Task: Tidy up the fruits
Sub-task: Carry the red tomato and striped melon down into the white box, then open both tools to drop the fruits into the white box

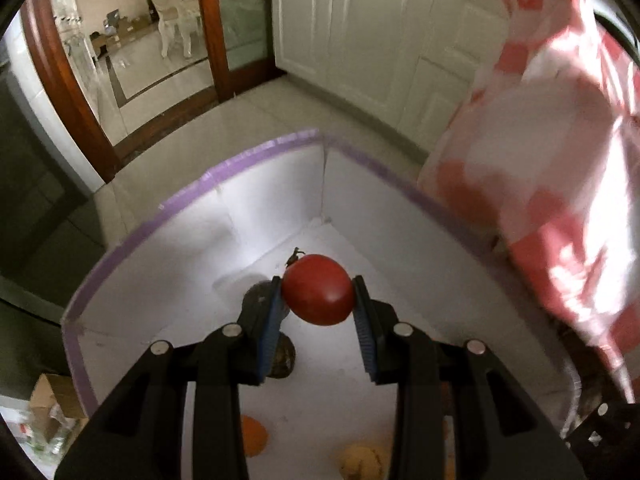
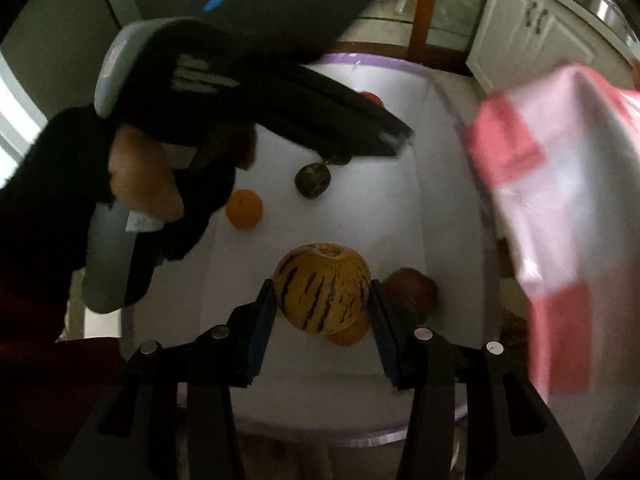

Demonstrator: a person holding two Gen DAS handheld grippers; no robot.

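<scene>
The white box (image 1: pixel 276 200) with its purple-taped rim sits on the floor below me, and I hold both tools over its inside. A pink-and-white checked bag (image 1: pixel 560 184) hangs at its right side, against the rim. My right gripper (image 2: pixel 322 300) is clamped on the yellow striped melon (image 2: pixel 320 286), its pads pressing both flanks, held above the box floor. Under and behind it lie a brown fruit (image 2: pixel 412 290) and an orange fruit (image 2: pixel 350 334). My left gripper (image 1: pixel 318 292) pinches the red tomato (image 1: pixel 318 290) between its blue pads, over the far corner of the box. On the floor there rest a dark green fruit (image 2: pixel 313 180) and a small orange (image 2: pixel 244 209), well apart.
</scene>
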